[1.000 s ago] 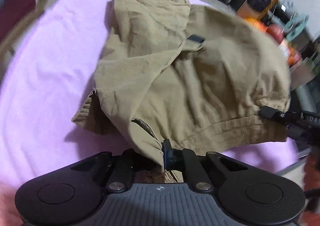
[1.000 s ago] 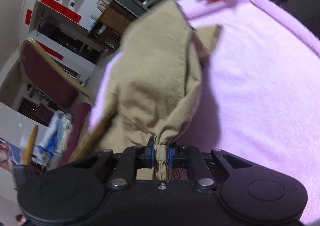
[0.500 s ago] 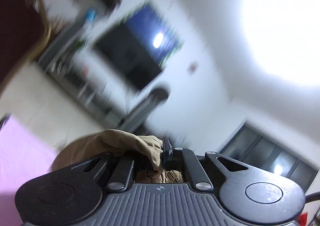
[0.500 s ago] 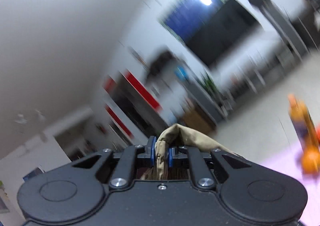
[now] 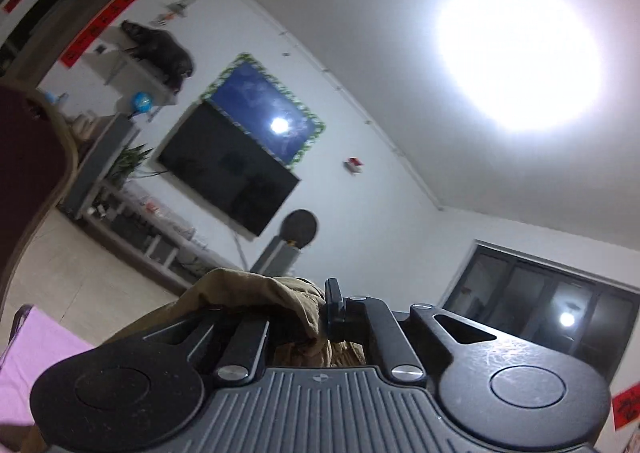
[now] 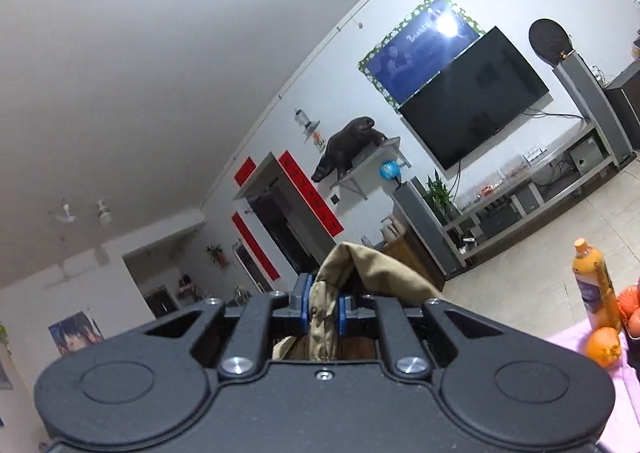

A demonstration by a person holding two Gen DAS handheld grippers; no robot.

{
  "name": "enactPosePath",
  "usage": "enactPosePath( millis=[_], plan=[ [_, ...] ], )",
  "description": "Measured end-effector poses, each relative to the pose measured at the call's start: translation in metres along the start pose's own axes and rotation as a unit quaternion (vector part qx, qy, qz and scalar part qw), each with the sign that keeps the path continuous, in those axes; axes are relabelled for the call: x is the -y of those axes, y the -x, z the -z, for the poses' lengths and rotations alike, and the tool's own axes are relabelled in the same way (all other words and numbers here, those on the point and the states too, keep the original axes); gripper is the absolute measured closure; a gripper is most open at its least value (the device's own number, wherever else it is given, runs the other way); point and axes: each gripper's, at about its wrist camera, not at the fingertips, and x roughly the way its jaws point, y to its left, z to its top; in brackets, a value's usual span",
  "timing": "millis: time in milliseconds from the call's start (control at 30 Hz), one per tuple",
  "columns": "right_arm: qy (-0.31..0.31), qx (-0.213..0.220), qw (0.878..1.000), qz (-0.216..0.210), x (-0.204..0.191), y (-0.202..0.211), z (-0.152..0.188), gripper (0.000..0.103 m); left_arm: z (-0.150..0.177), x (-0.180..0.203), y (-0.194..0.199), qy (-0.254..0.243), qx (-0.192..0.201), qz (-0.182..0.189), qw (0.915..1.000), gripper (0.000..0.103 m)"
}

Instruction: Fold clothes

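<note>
Khaki cotton garment (image 5: 256,293) hangs lifted off the pink-covered surface (image 5: 36,357), clamped by your left tongs (image 5: 320,317) and your right tongs (image 6: 320,313) (both cameras face the ceiling). No fold is visible; laying out and folding remain, by this judgement.

- Left wrist cam: sits behind left gripper (image 5: 320,313), tilted up twd ceiling, TV (image 5: 228,173) wall.
- Right wrist cam: behind right gripper (image 6: 322,311), also tilted up; shares TV (image 6: 472,101) wall.
</note>
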Motion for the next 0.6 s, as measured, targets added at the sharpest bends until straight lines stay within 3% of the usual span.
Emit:
enactPosePath(
  millis=[100, 167, 233, 300, 367, 400, 433, 467, 533, 600],
  plan=[
    [0.018, 0.027, 0.999, -0.023, -0.003, 0.01, 0.0, 0.09, -0.002, -0.012, -0.014, 0.007, -0.017, 0.011, 0.9998, 0.091],
    [0.026, 0.023, 0.999, -0.013, 0.0, -0.009, 0.007, 0.09, 0.001, -0.037, -0.04, 0.007, -0.037, -0.031, 0.9988, 0.093],
    [-0.009, -0.028, 0.999, 0.026, 0.031, -0.058, 0.016, 0.09, 0.01, -0.088, -0.077, 0.01, -0.065, -0.093, 0.9935, 0.093],
    [-0.043, -0.078, 0.994, 0.066, 0.062, -0.108, 0.024, 0.09, 0.027, -0.158, -0.114, 0.029, -0.114, -0.163, 0.9796, 0.094],
    [-0.078, -0.128, 0.983, 0.105, 0.093, -0.158, 0.033, 0.09, 0.047, -0.239, -0.159, 0.051, -0.179, -0.224, 0.9566, 0.097],
    [-0.099, -0.158, 0.973, 0.136, 0.125, -0.191, 0.045, 0.09, 0.047, -0.263, -0.18, 0.065, -0.192, -0.245, 0.948, 0.098],
    [-0.089, -0.153, 0.975, 0.137, 0.128, -0.204, 0.038, 0.09, 0.048, -0.288, -0.2, 0.079, -0.205, -0.266, 0.9385, 0.098],
    [-0.079, -0.148, 0.976, 0.138, 0.13, -0.218, 0.031, 0.09, 0.045, -0.305, -0.215, 0.089, -0.208, -0.275, 0.9345, 0.098],
    [-0.059, -0.137, 0.979, 0.141, 0.136, -0.246, 0.017, 0.09, 0.014, -0.292, -0.222, 0.068, -0.163, -0.231, 0.9568, 0.098],
    [-0.038, -0.127, 0.981, 0.143, 0.141, -0.273, 0.004, 0.09, -0.013, -0.259, -0.214, 0.01, -0.107, -0.174, 0.9789, 0.098]
  ],
)
